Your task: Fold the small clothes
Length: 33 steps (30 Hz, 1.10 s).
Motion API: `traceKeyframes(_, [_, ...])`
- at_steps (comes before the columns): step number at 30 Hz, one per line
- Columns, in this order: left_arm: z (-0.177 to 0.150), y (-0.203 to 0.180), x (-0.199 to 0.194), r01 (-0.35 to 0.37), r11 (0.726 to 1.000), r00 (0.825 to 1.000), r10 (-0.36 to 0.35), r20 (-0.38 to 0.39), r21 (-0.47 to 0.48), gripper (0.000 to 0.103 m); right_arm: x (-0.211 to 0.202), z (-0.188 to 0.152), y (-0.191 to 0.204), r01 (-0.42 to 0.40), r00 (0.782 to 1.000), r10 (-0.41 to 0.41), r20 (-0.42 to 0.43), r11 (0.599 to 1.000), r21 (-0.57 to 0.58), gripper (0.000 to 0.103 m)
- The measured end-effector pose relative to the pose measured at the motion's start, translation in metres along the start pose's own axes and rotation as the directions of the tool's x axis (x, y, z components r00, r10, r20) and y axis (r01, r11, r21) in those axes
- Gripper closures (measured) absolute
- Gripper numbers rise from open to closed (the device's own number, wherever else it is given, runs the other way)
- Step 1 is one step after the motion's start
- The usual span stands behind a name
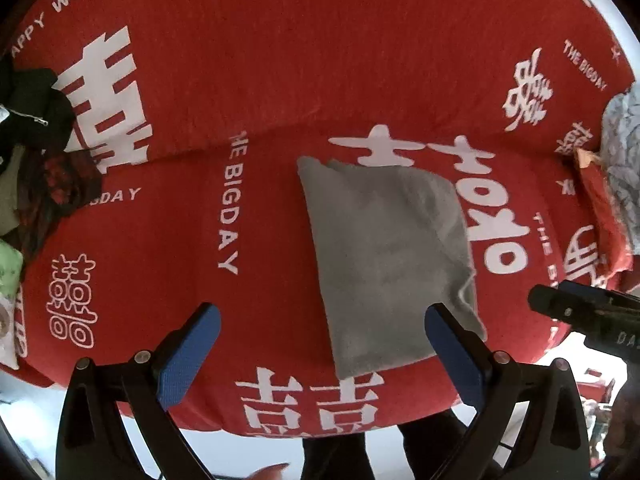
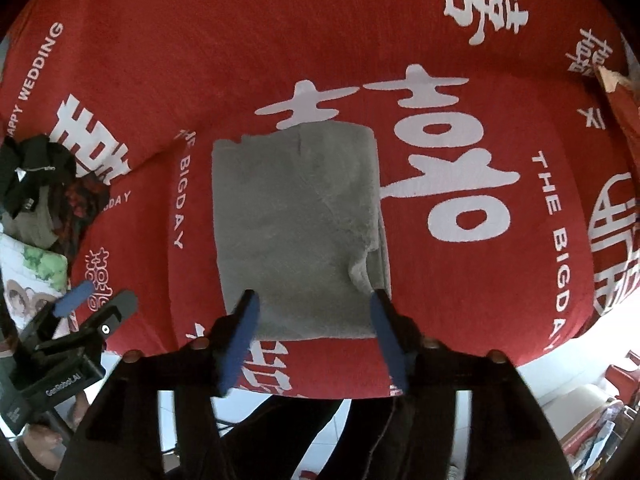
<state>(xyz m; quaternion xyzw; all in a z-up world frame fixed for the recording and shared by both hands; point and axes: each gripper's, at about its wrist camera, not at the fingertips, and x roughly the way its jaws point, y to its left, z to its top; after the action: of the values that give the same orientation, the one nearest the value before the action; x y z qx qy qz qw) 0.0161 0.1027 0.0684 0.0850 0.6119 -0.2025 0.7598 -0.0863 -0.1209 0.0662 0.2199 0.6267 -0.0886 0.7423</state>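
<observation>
Both wrist views steeply downward, near, sharing grey folded cloth [image 1: 384, 264].

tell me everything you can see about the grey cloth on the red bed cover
The grey cloth is a soft, fuzzy-looking piece, plain with no print, folded into a rough upright rectangle of several layers. Its far edge is uneven, and at the near right corner an under layer peeks out past the top one. It lies flat on the red bed cover with white lettering, near the front edge. Nothing grips it: the open jaws of both grippers hang above it.
</observation>
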Motion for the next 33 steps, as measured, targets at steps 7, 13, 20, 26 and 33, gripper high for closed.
traceKeyframes(7, [-0.005,0.005,-0.016,0.003,0.999,1.0,-0.003,0.001,-0.044,0.001,-0.022,-0.004,0.022,0.1,0.994,-0.098,0.044,0.993,-0.059,0.024])
traceKeyframes(13, [-0.012,-0.009,-0.021,-0.023,0.998,0.999,0.021,-0.04,-0.062,0.001,-0.034,-0.008,0.021,0.107,0.994,-0.103,0.044,0.99,-0.095,0.024])
traceKeyframes(20, [-0.017,-0.029,-0.032,-0.067,0.996,0.996,0.064,-0.056,-0.061,0.001,-0.05,-0.009,0.014,0.122,0.992,-0.117,0.053,0.985,-0.121,0.024])
traceKeyframes(26, [-0.016,-0.041,-0.042,-0.085,0.996,0.996,0.083,-0.037,-0.038,0.001,-0.057,-0.01,0.01,0.135,0.99,-0.128,0.057,0.984,-0.12,0.024])
traceKeyframes(33, [-0.013,-0.045,-0.047,-0.097,0.994,0.995,0.096,-0.029,-0.047,0.001,-0.058,-0.01,0.008,0.13,0.991,-0.123,0.057,0.983,-0.129,0.024])
